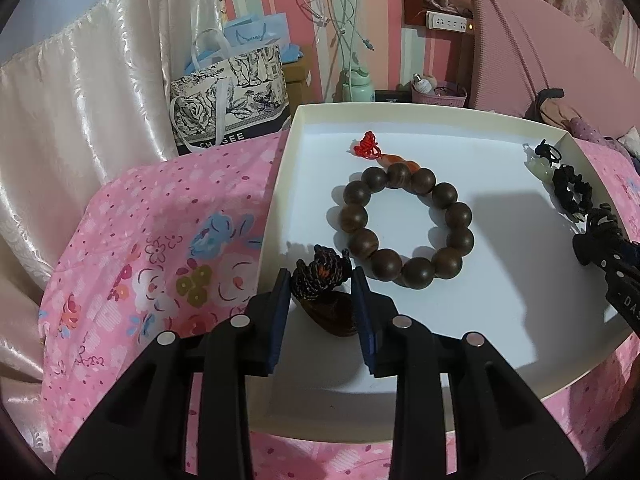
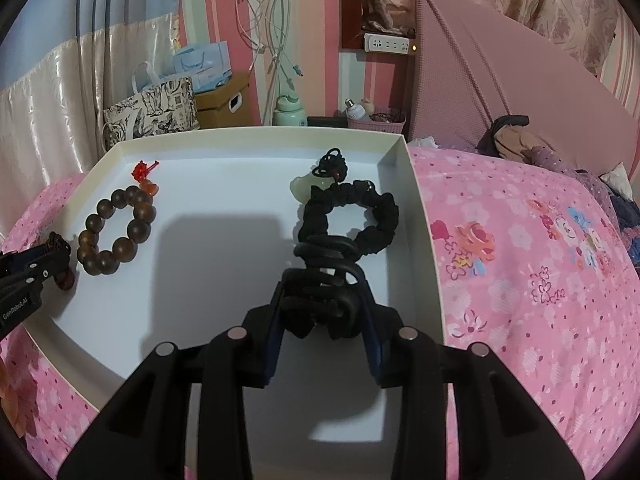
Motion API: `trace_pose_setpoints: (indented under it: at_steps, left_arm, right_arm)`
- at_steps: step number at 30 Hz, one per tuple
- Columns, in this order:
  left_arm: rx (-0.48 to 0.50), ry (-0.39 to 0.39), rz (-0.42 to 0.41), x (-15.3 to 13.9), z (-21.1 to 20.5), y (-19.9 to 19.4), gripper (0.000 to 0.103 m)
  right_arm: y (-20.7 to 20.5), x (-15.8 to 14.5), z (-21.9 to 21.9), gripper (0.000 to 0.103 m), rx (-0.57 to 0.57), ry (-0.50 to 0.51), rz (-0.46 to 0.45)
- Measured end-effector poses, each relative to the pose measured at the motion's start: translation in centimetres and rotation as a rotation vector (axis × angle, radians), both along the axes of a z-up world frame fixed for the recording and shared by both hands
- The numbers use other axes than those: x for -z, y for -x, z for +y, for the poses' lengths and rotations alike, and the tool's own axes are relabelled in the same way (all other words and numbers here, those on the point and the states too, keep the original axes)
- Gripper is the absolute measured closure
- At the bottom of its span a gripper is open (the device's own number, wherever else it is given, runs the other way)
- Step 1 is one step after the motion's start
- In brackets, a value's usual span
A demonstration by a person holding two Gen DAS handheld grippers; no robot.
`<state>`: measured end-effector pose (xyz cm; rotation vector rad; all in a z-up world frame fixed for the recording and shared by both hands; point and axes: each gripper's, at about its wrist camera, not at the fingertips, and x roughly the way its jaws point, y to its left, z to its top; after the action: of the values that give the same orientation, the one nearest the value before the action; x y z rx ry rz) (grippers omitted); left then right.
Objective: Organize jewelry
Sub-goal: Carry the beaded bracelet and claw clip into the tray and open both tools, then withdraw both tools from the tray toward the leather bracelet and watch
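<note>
A shallow white tray (image 1: 460, 136) (image 2: 404, 184) lies on a pink floral bedspread. In it lies a bracelet of large dark wooden beads (image 1: 404, 226) (image 2: 114, 236) with a red knot charm (image 1: 368, 146) behind it. My left gripper (image 1: 322, 280) is shut on a dark brown braided cord pendant (image 1: 320, 276) at the tray's near left. My right gripper (image 2: 324, 292) is shut on a black hair claw clip (image 2: 320, 304) over the tray's right side. Just beyond it lie a black scrunchie (image 2: 380, 216) and a pale jade pendant on black cord (image 2: 306, 186).
A patterned paper bag (image 1: 228, 96) and a curtain stand left of the bed. A green bottle (image 2: 290, 114), a pink basket and a power strip (image 2: 386, 44) are at the back. A pink headboard and clothes (image 2: 516, 140) are at the right.
</note>
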<state>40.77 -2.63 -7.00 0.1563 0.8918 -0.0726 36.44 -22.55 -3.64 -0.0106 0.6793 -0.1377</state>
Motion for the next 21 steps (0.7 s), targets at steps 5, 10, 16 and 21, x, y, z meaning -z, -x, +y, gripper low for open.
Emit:
trace_pose_setpoints:
  at_steps: [5, 10, 16, 21]
  left_arm:
    - [0.001, -0.002, -0.015, -0.2, -0.2, 0.2, 0.058]
    - [0.008, 0.005, -0.028, -0.5, -0.3, 0.5, 0.055]
    - [0.021, 0.028, -0.061, -1.5, -0.5, 1.3, 0.042]
    - [0.025, 0.019, -0.107, -2.7, -0.7, 2.0, 0.022]
  right_arm:
    - [0.2, 0.0, 0.4, 0.057, -0.002, 0.03, -0.006]
    - [0.3, -0.2, 0.4, 0.055, 0.0, 0.033, -0.019]
    - [1.1, -1.2, 0.4, 0.04, 0.003, 0.036, -0.062]
    - [1.7, -2.2, -0.1, 0.029, 0.019, 0.023, -0.1]
